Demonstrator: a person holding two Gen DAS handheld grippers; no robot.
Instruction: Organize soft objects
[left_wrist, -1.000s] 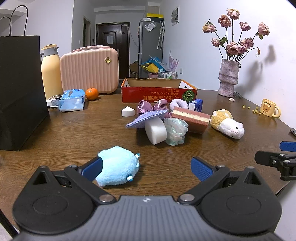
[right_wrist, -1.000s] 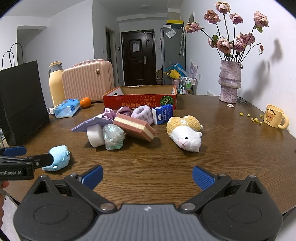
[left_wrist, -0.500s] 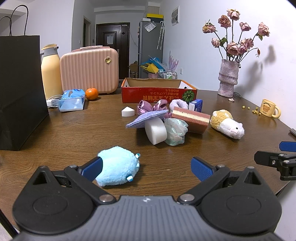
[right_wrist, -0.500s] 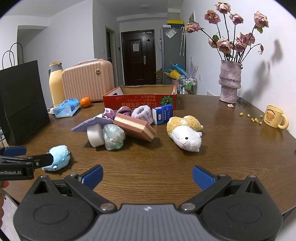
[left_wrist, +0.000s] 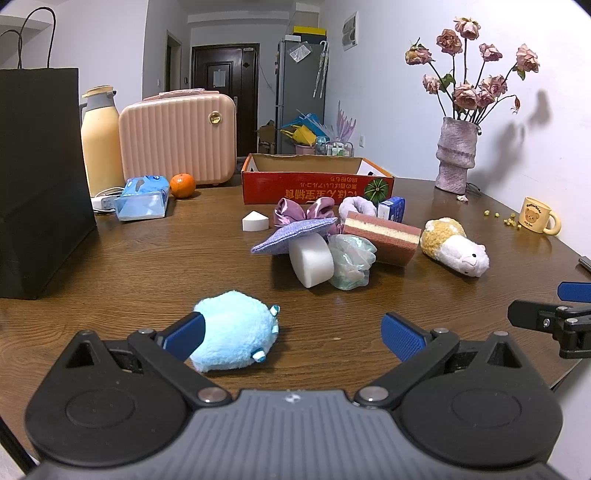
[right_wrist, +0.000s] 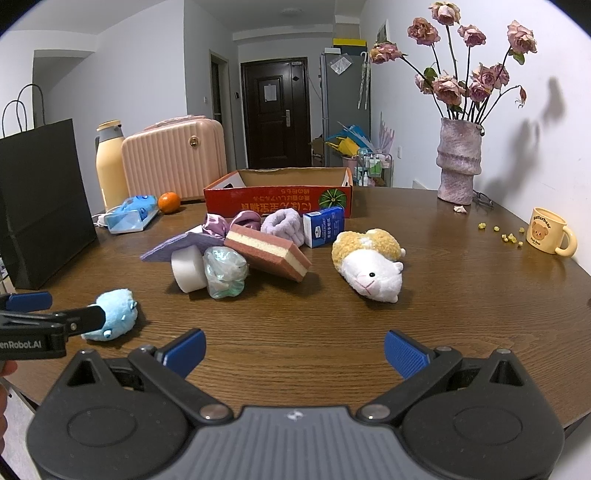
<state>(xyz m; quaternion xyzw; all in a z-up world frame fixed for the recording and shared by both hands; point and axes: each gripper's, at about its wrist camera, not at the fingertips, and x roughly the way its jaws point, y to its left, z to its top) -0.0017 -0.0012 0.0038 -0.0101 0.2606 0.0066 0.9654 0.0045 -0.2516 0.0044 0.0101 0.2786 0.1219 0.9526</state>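
Both grippers are sitting unchanged from a second ago. Left gripper (left_wrist: 291, 332) is hovering low over the wooden table (left_wrist: 147, 266), jaws spread wide, with its left finger (left_wrist: 184, 334) touching or just in front of the blue plush (left_wrist: 232, 336); which one cannot be told. Right gripper (right_wrist: 293, 349) is also gaping apart, holding nothing, well short of the hamster plush (right_wrist: 369, 269). Nothing is moving, so the sorting is seemingly only beginning. Behind the pile, the red cardboard box (left_wrist: 317, 182) is waiting open, the likely destination. In the pile, the layered sponge (left_wrist: 382, 236), purple cloth (left_wrist: 291, 236) and white foam puck (left_wrist: 310, 262) are leaning together.
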